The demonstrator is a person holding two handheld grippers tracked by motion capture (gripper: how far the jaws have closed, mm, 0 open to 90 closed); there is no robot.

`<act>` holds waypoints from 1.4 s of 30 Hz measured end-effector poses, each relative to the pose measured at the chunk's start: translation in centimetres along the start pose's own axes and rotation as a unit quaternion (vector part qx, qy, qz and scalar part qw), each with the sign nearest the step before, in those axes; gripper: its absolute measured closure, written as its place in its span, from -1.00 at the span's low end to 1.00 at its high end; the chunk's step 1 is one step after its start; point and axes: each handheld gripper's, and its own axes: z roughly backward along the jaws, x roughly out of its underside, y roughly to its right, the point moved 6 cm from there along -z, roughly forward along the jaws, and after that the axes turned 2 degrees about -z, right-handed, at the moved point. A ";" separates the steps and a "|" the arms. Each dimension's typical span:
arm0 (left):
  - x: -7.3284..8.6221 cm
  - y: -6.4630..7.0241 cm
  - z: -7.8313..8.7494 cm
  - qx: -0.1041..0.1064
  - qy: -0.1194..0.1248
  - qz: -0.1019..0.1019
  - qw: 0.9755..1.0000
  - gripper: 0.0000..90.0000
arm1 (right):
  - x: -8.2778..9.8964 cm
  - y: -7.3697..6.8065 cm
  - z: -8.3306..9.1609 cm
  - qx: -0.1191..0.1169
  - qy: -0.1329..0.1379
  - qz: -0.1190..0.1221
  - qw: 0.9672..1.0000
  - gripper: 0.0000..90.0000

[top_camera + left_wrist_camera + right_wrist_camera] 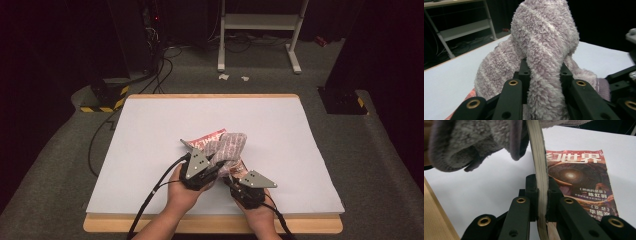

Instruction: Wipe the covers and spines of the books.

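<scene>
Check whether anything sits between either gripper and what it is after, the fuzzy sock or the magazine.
Nothing visible does. The left gripper is shut on the fuzzy sock, and the right gripper is shut on the edge of the magazine. The sock hangs over the magazine's raised edge.

A white sheet (165,125) covers the light wooden table (210,224) in the middle of the frame. A grey carpet floor (380,165) surrounds it. At the top centre stands a white metal frame (260,22). Black cables (159,70) lie at the upper left, near a yellow-black striped base (102,106).
</scene>
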 end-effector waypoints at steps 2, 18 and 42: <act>0.4 -0.7 -0.2 -0.007 -0.006 0.003 1.000 0.61 | 0.0 0.0 0.0 0.000 0.000 -0.002 1.000 0.87; 6.9 -12.2 -2.9 -0.100 -0.097 0.040 0.989 0.61 | 0.0 -0.1 -0.1 -0.001 0.001 0.003 1.000 0.86; 7.9 -19.7 2.8 -0.195 -0.105 0.070 0.973 0.58 | -0.1 0.0 0.2 0.001 0.009 0.004 1.000 0.86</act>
